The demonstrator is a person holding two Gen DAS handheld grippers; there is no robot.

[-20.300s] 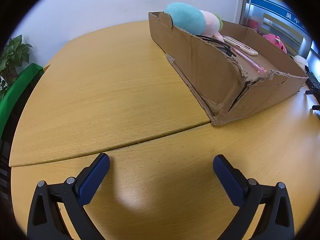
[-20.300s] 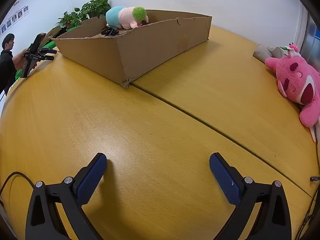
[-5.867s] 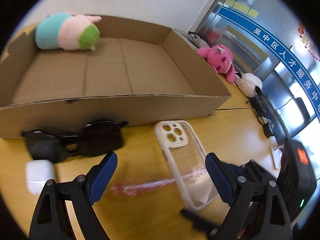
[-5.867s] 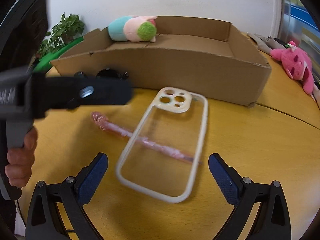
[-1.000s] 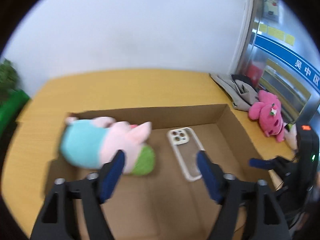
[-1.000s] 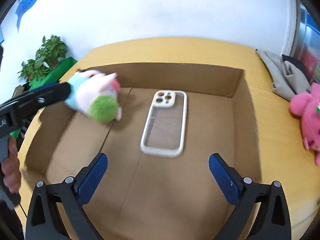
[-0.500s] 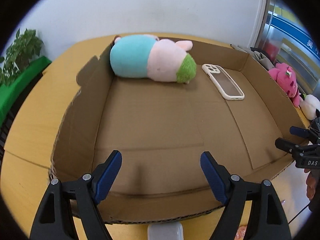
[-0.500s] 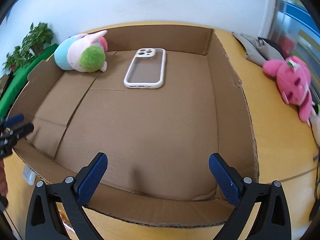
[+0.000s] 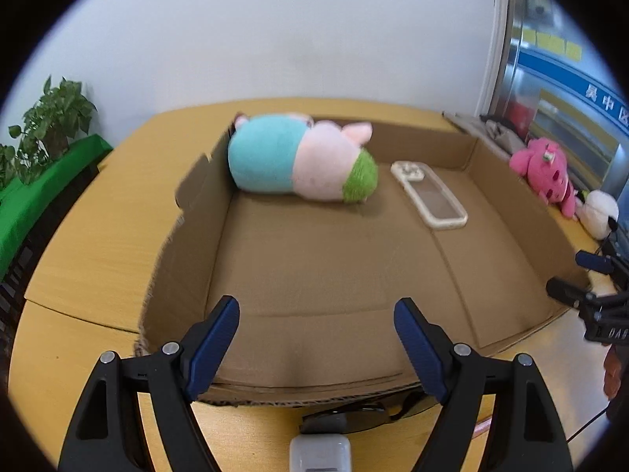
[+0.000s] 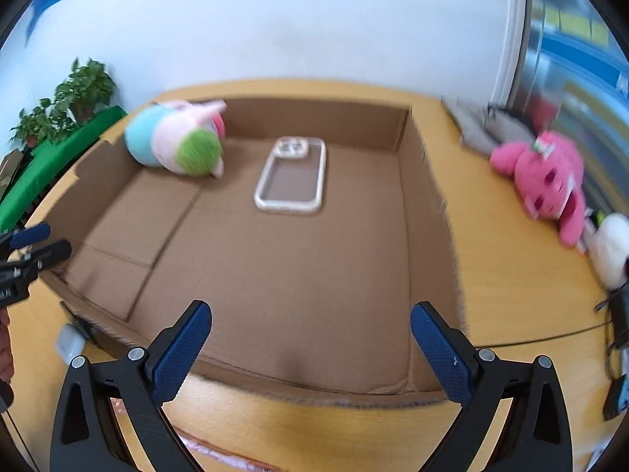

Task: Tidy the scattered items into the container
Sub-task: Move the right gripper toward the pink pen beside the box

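Compared with half a second ago, we have pulled both claws a little back and up from the cardboard box point(image 9: 487, 181), so its near wall sits lower in each view and more of the room shows behind it. Our left gripper point(image 9: 316, 338) hangs over the box's near wall with its blue pads spread wide and nothing between them; our right gripper point(image 10: 310, 348) is just as wide apart and just as empty, over the same wall nearer the box's right corner. Inside the box, the plush toy point(image 9: 298, 167) lies against the far left corner and the phone case point(image 9: 428, 194) lies flat on the floor just to its right, apart from it. These two have not moved since the earlier frame. The left view shows what the right hardly does: the white earbud case point(image 9: 320, 452) on the table point(image 9: 98, 212) just outside the box's near wall, with the dark sunglasses point(image 9: 354, 417) between it and the wall. The right view catches the earbud case only as a pale blur by the box's near left corner, and shows a pink wrapped strip, perhaps the pen point(image 10: 220, 450), outside the near wall. Beyond the box's right wall lies a pink plush point(image 10: 546, 173)
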